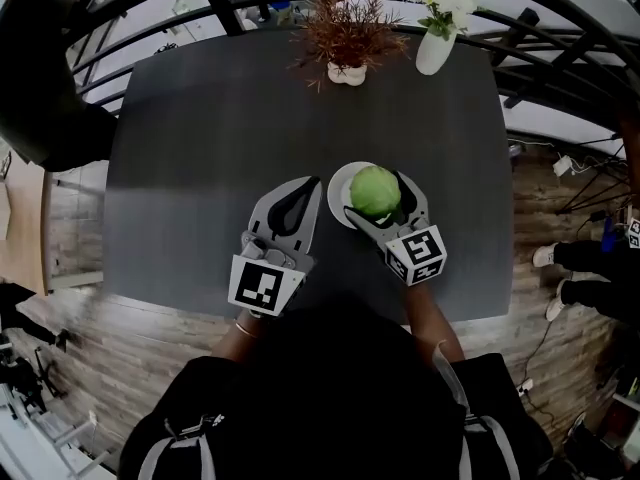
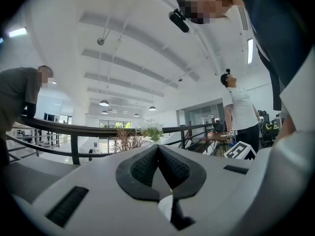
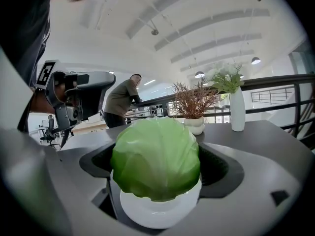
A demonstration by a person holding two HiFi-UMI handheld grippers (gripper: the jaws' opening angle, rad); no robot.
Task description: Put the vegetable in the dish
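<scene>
Low in the centre of the head view, the right gripper has its jaws spread around a green cabbage and pressed to both its sides. The cabbage sits directly over a white dish on the dark table; whether it touches the dish cannot be told. Just left of the dish, the left gripper lies with its jaws together and nothing between them. At the table's far edge, well apart from the dish, stand a potted dried plant and a white vase of flowers. A dark railing curves behind them. At upper left a person leans by the railing.
</scene>
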